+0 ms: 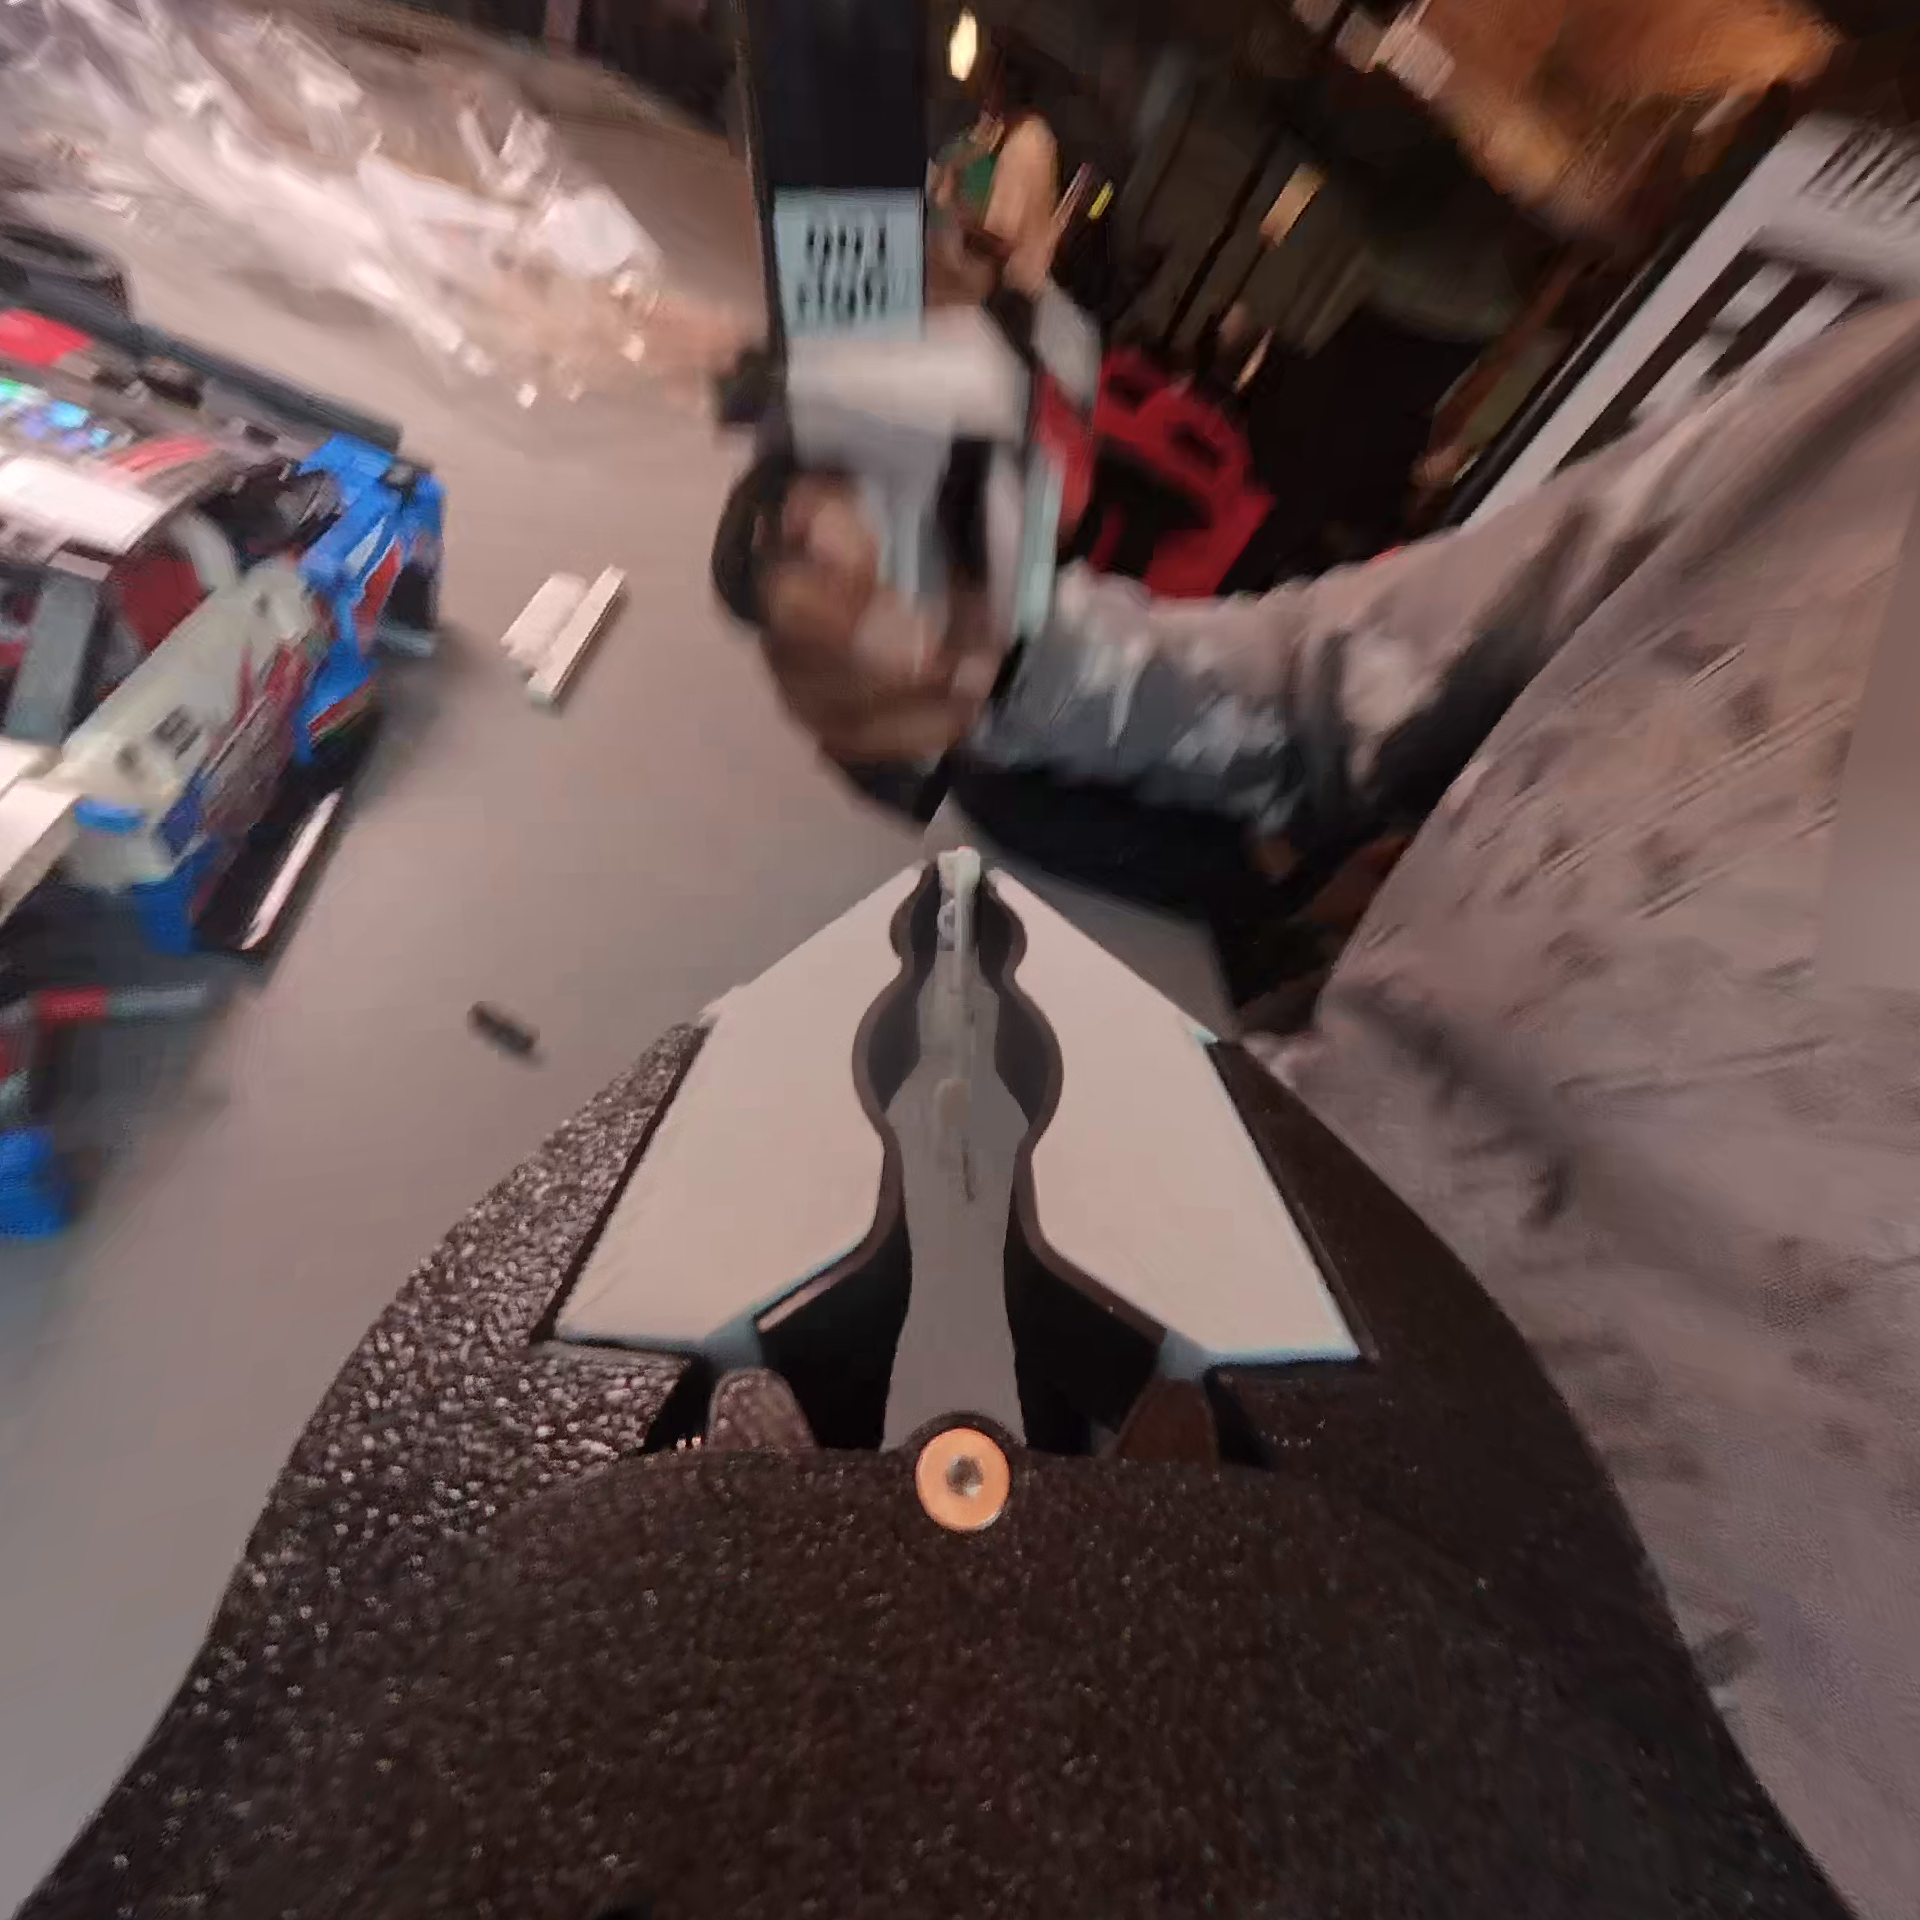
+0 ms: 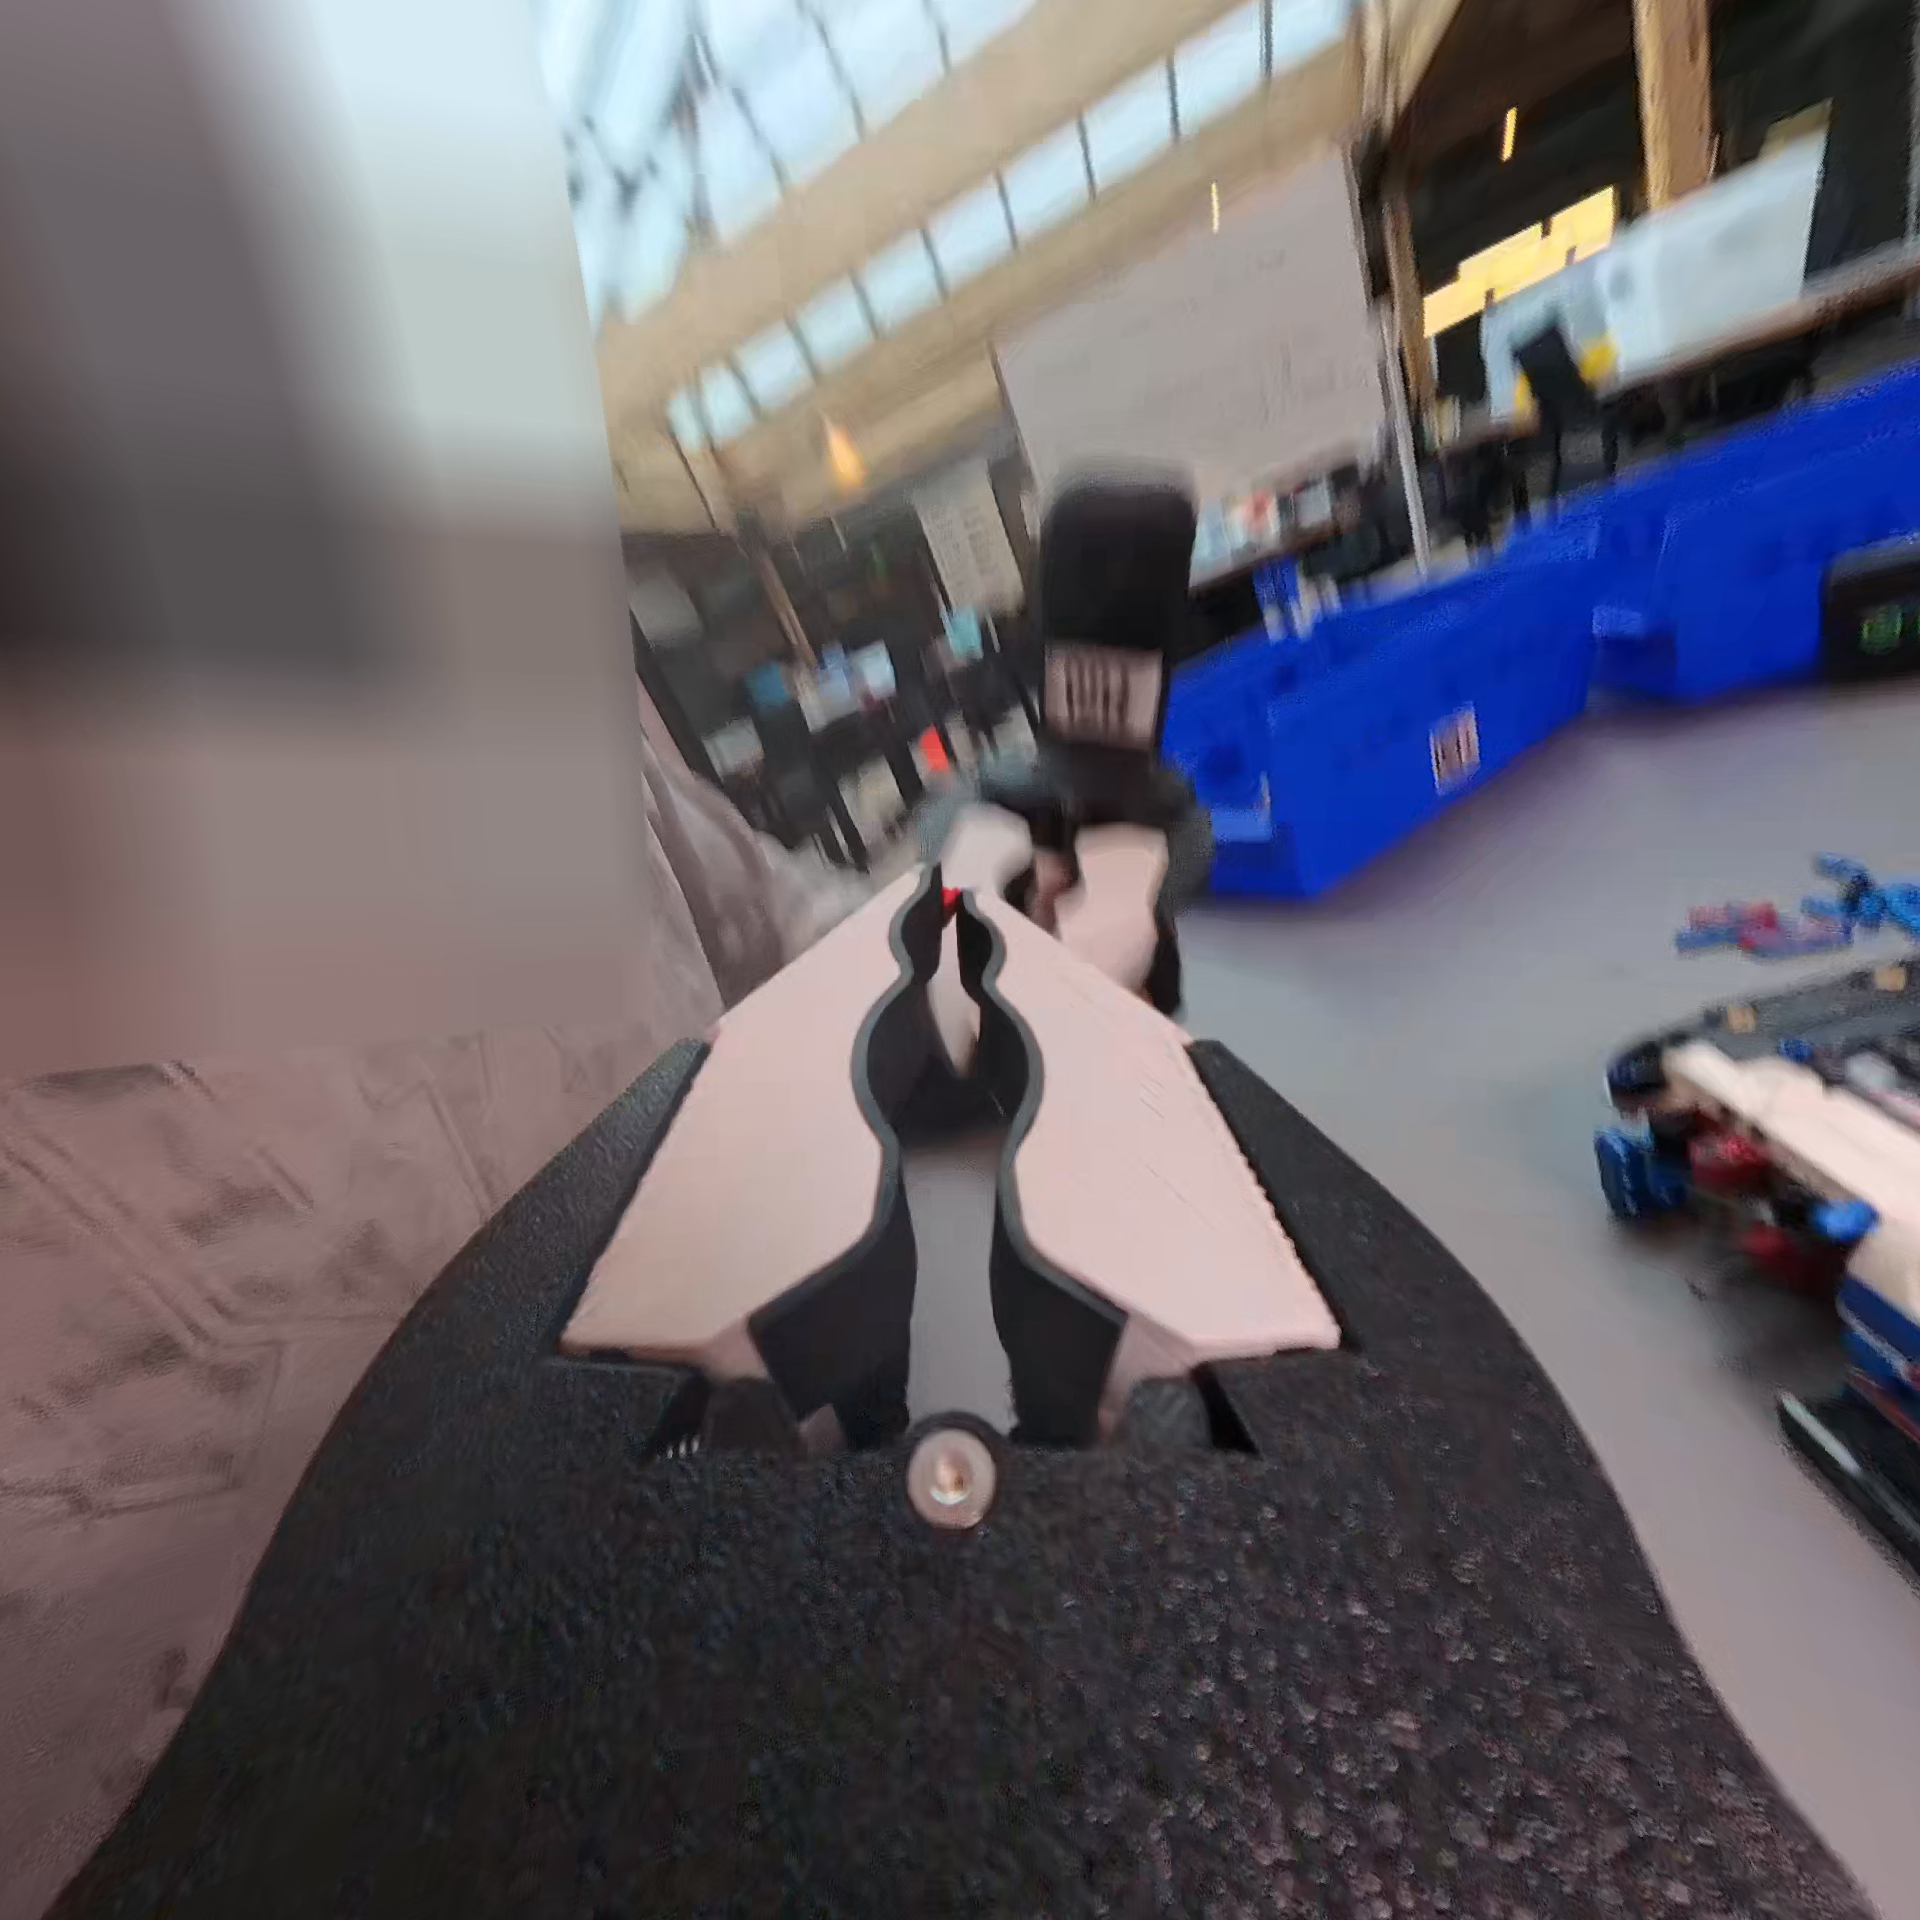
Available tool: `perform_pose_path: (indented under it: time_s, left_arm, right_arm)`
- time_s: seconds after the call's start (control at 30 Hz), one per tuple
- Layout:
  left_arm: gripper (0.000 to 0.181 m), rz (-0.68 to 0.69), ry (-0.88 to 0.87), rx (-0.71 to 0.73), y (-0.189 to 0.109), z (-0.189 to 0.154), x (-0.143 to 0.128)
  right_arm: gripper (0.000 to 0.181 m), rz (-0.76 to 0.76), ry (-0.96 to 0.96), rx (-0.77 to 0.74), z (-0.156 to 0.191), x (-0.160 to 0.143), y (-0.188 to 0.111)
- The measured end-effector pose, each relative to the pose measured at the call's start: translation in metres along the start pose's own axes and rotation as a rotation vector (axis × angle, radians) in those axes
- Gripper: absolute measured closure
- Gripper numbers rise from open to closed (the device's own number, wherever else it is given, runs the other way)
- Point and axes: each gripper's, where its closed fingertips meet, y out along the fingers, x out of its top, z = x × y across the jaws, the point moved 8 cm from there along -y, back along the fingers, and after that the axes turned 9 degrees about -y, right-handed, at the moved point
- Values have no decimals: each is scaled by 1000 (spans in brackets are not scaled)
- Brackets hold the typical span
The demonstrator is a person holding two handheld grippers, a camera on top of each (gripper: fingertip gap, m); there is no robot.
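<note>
Our left gripper (image 1: 958,868) pinched a thin white plastic piece (image 1: 954,935), right of the blue-and-white brick-built car (image 1: 208,665). Our right gripper (image 2: 951,904) gripped a tiny red piece (image 2: 948,898).

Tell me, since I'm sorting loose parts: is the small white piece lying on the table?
No, the small white piece sits pinched between the left gripper tips.
</note>
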Motion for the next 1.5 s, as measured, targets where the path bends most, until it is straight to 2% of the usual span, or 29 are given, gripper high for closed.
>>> perform_pose_path:
  time_s: [0.03, 0.07, 0.13, 0.23, 0.3, 0.43, 0.6, 0.77, 0.87, 1.0, 1.1, 1.17, 1.27, 1.37, 1.5]
  left_arm:
    - [175, 60, 41, 72, -2, 7, -10]
    - [176, 37, 9, 54, -5, 10, -12]
    - [176, -57, -56, 24, -12, 11, 2]
    - [176, -130, -54, 49, -17, 19, 16]
    - [176, -160, -71, 75, -22, 26, 15]
    - [176, -199, -157, 161, -34, 43, 8]
    - [177, -119, -238, 248, -38, 58, 0]
    - [176, -66, -226, 249, -30, 56, -5]
    - [176, -41, -204, 265, -28, 54, -7]
    - [176, -15, -192, 273, -23, 53, -9]
    - [175, 8, -191, 272, -19, 52, -13]
    - [175, 23, -183, 274, -17, 51, -14]
    - [176, 33, -168, 267, -15, 48, -15]
    - [176, 46, -149, 286, -14, 48, -16]
    - [176, 31, -149, 283, -15, 49, -15]
  right_arm:
    - [181, -178, 53, 2, -4, 25, -19]
    - [181, -192, -26, -71, -7, 41, -36]
    - [181, -23, -170, -205, -3, 45, -43]
    - [180, 152, -195, -297, -10, 22, -39]
    - [179, 282, -216, -348, -19, 8, -39]
    - [180, 347, -223, -407, -28, -3, -41]
    - [178, 471, -266, -516, -39, -21, -35]
    - [178, 672, -334, -630, -51, -40, -30]
    - [178, 670, -378, -650, -51, -40, -26]
    - [178, 585, -424, -665, -56, -22, -7]
    - [178, 570, -568, -750, -63, -8, 2]
    - [178, 529, -681, -859, -67, 2, -1]
    - [178, 445, -818, -991, -68, 22, -15]
    - [178, 383, -801, -1077, -69, 42, -40]
    - [178, 448, -737, -1213, -81, 56, -93]
